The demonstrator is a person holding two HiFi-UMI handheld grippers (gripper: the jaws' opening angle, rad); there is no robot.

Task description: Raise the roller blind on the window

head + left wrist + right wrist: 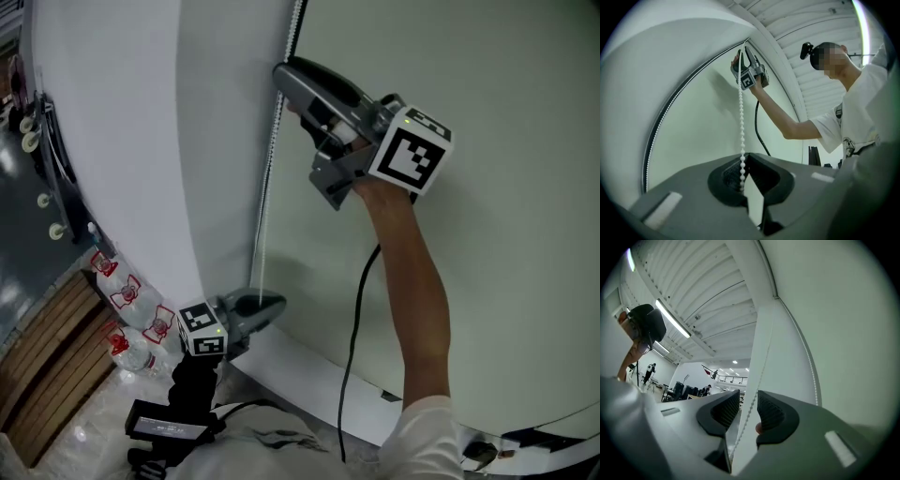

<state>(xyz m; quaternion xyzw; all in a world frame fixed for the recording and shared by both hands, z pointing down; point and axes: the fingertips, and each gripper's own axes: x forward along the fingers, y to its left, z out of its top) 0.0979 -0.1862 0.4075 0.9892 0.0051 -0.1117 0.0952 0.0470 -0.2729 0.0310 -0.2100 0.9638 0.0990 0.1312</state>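
The bead chain ran nearly straight up and down along the left edge of the blind. The blind lay flat and pale to the chain's right and, as far as the head view showed, covered the whole window. By my reading the lift had hardly begun.

The left gripper sat at the chain's low end, pointing up along it. Its jaws were closed together with the beads pinched between them, and the strand rose from them in a tight, straight line.

The right gripper was high on the chain, well above the left one, at the end of a raised arm. Its jaws stood apart. The chain passed through the gap between the ribbed pads and touched neither, so far as I could tell. A second strand of the same loop ran just to the right of that one, outside the jaws.

The chain's long axis lay lengthwise through the open jaws, so the right gripper probably needed only to close where it was, with no sideways reach. It looked better placed for a long downward pull, since the left one, already low, had little travel left.
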